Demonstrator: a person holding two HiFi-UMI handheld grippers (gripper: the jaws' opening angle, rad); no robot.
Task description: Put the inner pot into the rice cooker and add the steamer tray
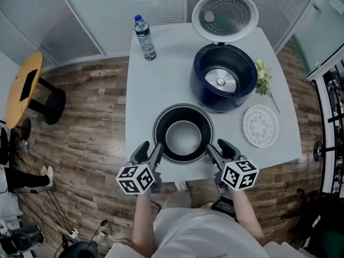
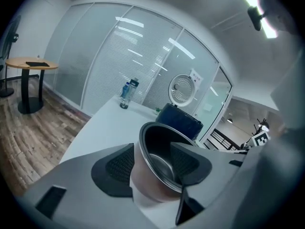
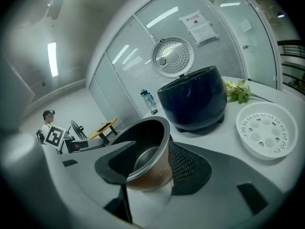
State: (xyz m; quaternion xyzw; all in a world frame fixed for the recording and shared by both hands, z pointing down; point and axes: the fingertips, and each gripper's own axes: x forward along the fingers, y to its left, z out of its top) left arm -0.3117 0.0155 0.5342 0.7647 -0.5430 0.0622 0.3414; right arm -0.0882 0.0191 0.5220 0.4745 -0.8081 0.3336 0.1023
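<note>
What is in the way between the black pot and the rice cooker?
Nothing that I can see. Only bare table lies between the inner pot and the open rice cooker. The bottle and steamer tray stand off to the sides.

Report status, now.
Left tongs and right tongs clamped on pot rim. Pot at near table edge, not yet in cooker. Cooker open, nothing between.

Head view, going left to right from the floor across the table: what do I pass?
Round side table → water bottle → inner pot → rice cooker → steamer tray.
</note>
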